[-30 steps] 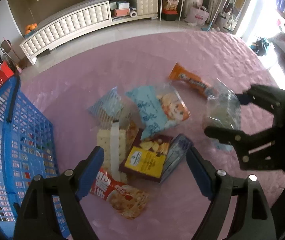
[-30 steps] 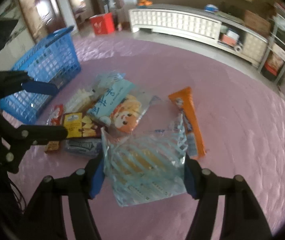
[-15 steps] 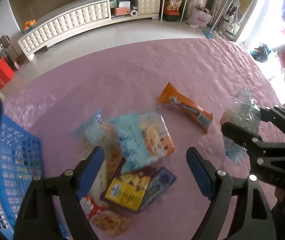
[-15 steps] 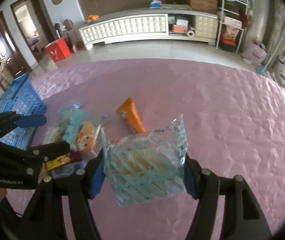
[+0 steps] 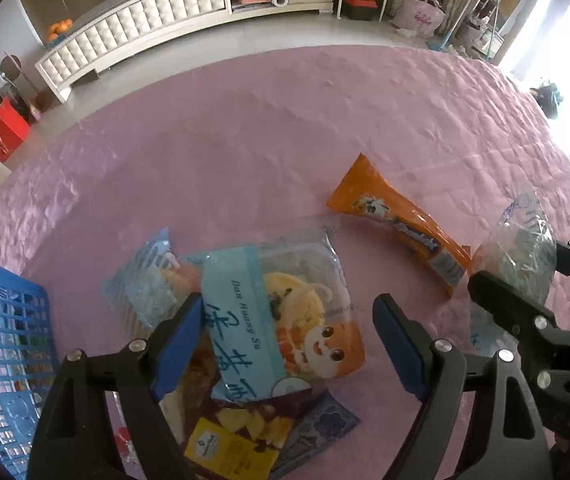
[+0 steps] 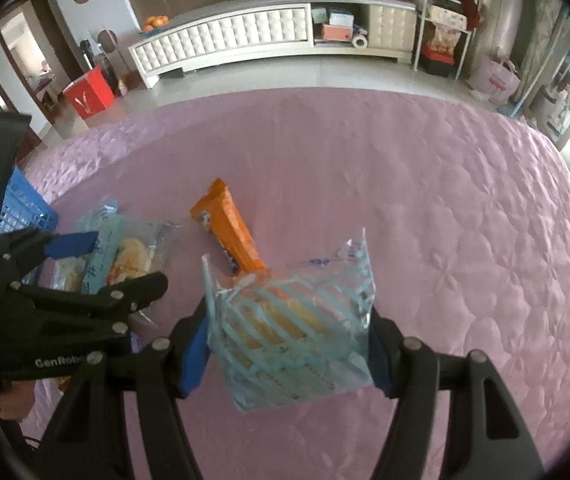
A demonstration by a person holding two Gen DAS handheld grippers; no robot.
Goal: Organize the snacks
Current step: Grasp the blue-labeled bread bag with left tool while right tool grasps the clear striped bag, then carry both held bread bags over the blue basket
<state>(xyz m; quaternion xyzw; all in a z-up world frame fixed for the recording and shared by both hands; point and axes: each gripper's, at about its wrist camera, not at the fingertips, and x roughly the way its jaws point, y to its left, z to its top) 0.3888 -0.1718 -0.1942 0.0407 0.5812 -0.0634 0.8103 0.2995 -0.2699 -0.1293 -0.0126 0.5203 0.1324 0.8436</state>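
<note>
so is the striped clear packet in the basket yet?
No. The striped packet is clamped in the right gripper above the pink quilt, well away from the blue basket.

Your right gripper's clear packet [image 6: 291, 330] carries pale teal diagonal stripes over yellow contents. The long wrapper [image 5: 401, 226] is orange. The big packet [image 5: 281, 320] shows a light blue band and an orange cartoon face. The basket [image 5: 1, 360] is blue, the quilted cover [image 6: 425, 208] pink.

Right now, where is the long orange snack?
The orange snack packet lies flat on the pink cover, off to the right of the snack pile. Its near end sits just behind the striped bag gripped by the right gripper.
</note>
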